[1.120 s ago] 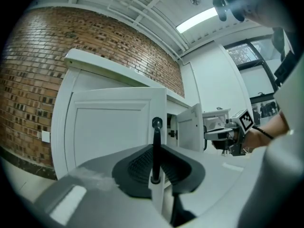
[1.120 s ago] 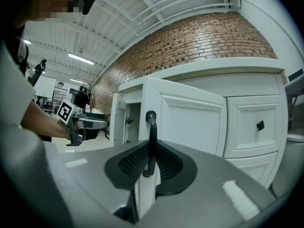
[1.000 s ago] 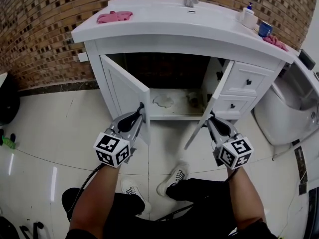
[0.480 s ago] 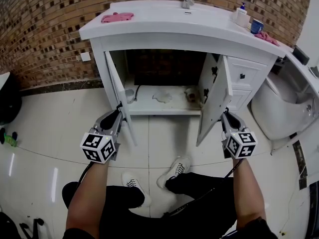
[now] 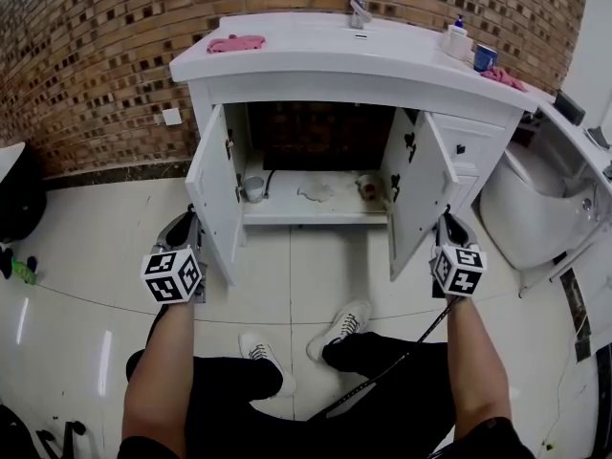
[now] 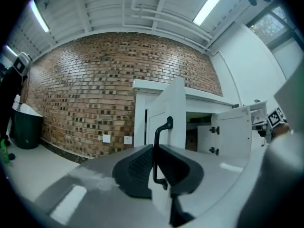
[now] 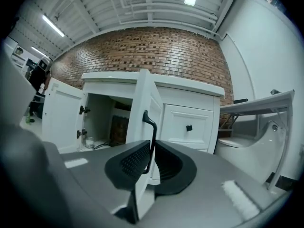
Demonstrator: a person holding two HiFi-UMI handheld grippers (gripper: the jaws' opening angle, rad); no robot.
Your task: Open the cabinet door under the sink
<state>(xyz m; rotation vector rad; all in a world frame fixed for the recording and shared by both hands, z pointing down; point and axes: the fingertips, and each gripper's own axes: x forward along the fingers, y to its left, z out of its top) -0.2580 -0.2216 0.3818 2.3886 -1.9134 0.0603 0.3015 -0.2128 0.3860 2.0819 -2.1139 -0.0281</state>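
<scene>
**A:** While you face the sink cabinet (image 5: 363, 89), your left gripper (image 6: 156, 152) has its fingers clamped on the left door's (image 5: 212, 189) black handle (image 6: 155, 137).

**B:** Your right gripper's (image 7: 151, 158) fingers are pinched on the right door's (image 5: 421, 185) handle (image 7: 154, 132). Both doors stand swung wide from the cabinet's front edge.

The sink cabinet (image 5: 316, 89) stands at my 12 o'clock, with the faucet (image 5: 359, 8) on top at the back. Its left door (image 5: 212, 185) juts toward me at 11, its right door (image 5: 416, 194) at 1. My left gripper (image 5: 194, 218) clamps the left handle (image 6: 155, 151) at 10, and my right gripper (image 5: 446, 220) clamps the right handle (image 7: 153, 146) at 2. A toilet (image 5: 521, 213) sits at 3.
</scene>
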